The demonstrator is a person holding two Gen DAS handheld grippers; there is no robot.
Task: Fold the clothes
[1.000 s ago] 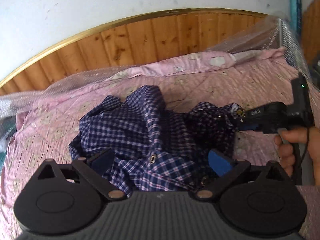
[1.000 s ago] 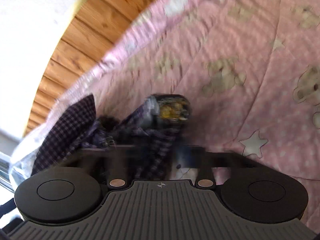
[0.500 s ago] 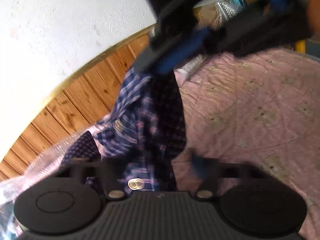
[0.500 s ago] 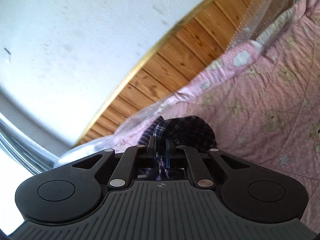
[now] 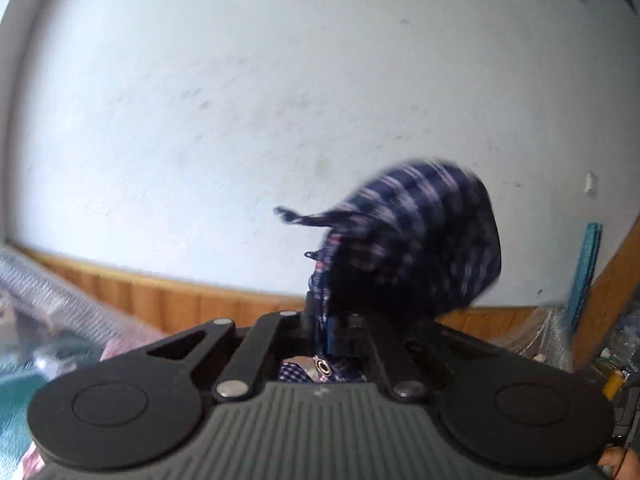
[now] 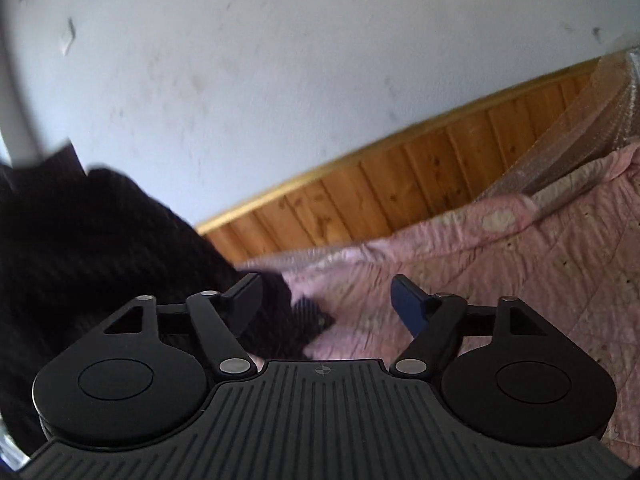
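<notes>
so far no fold: left tongs (image 5: 326,332) clamp the navy-and-white checked cotton shirt (image 5: 420,240) aloft; right tongs (image 6: 326,306), just opened, empty.

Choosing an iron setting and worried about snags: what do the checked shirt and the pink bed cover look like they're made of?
Checked shirt: thin woven cloth, probably cotton or a blend, matt; it bunches limply and has a metal snap. The blur hides the weave.
Pink bed cover: quilted fabric, matt, with stitched lines, puckering and a faded print; probably padded cotton, though the fibre can't be told.
</notes>
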